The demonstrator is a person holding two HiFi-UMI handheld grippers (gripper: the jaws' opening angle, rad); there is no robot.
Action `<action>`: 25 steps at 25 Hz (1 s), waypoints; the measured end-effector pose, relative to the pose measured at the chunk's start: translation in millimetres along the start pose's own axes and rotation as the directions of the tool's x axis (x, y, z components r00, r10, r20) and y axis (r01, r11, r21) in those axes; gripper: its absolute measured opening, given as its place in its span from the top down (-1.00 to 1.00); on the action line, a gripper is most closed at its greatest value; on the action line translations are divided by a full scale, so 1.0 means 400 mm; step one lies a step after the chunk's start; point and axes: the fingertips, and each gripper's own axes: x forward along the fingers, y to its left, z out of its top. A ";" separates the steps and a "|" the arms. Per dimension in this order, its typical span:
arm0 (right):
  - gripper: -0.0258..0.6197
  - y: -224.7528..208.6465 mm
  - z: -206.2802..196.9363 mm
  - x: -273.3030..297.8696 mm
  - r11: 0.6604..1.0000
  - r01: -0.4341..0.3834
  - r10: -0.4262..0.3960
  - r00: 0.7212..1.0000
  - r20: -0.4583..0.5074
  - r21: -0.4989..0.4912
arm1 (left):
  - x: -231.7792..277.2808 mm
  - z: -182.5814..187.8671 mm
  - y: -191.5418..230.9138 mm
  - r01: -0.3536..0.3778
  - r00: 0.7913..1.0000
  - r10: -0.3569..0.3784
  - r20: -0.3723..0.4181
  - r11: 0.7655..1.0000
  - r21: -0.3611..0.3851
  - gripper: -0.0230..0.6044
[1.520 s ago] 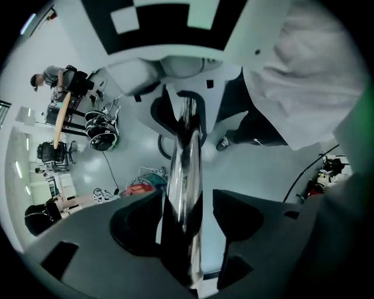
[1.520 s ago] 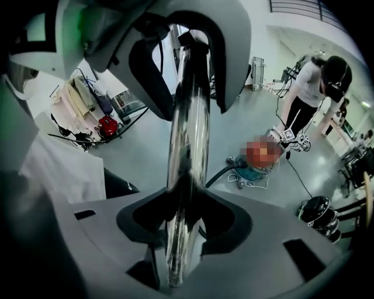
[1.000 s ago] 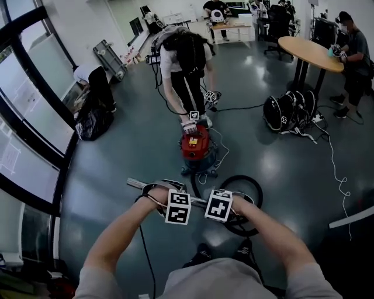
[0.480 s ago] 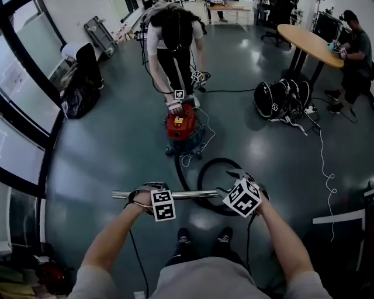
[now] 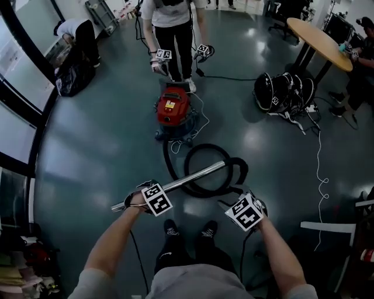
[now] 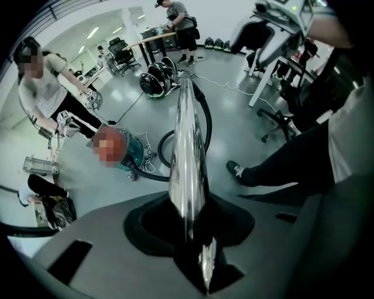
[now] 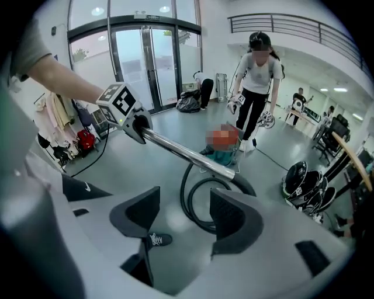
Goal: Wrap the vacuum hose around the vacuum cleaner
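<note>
Tipping is the first thing to be feared: the metal tube (image 5: 187, 180) is gripped only near the end farthest from the vacuum cleaner (image 5: 172, 106), so the other end could be dragged down by its own weight and by the pull of the hose (image 7: 185, 187), and the tube could be twisted loose and dropped on the floor (image 5: 105, 146). The hose is not wrapped round the vacuum cleaner yet; it is laid in loose loops on the floor just on the near side of the vacuum cleaner, between it and the shoes (image 5: 169, 229), so a loop could be stepped on or caught by a foot, and then the vacuum cleaner could be tugged over. A person (image 5: 172, 11) is seen close behind the vacuum cleaner, and could be bumped if the tube is swung too far that way. The left hand-held gripper (image 6: 193, 230) is closed tight on the tube, which is squeezed between its two jaws. The right hand-held gripper (image 7: 186, 211) has just been opened wide and nothing is held by it: only floor and hose are seen past its jaws, and it is found apart from the tube, farther from the vacuum cleaner than the loops.
</note>
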 end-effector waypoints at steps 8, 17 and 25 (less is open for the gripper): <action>0.09 0.043 -0.061 0.091 0.994 -0.004 0.009 0.999 -0.047 0.108 | 0.166 -0.016 -0.051 0.076 0.993 -0.054 0.101 0.970 -0.230 0.46; 0.09 0.039 -0.147 0.330 0.984 0.011 -0.009 1.000 -0.009 0.180 | 0.469 -0.018 -0.099 0.146 0.974 -0.035 0.223 0.851 -0.505 0.46; 0.09 -0.073 -0.336 0.567 0.992 -0.002 -0.004 0.999 0.045 0.127 | 0.751 0.074 -0.149 0.153 0.956 0.063 0.287 0.729 -0.667 0.46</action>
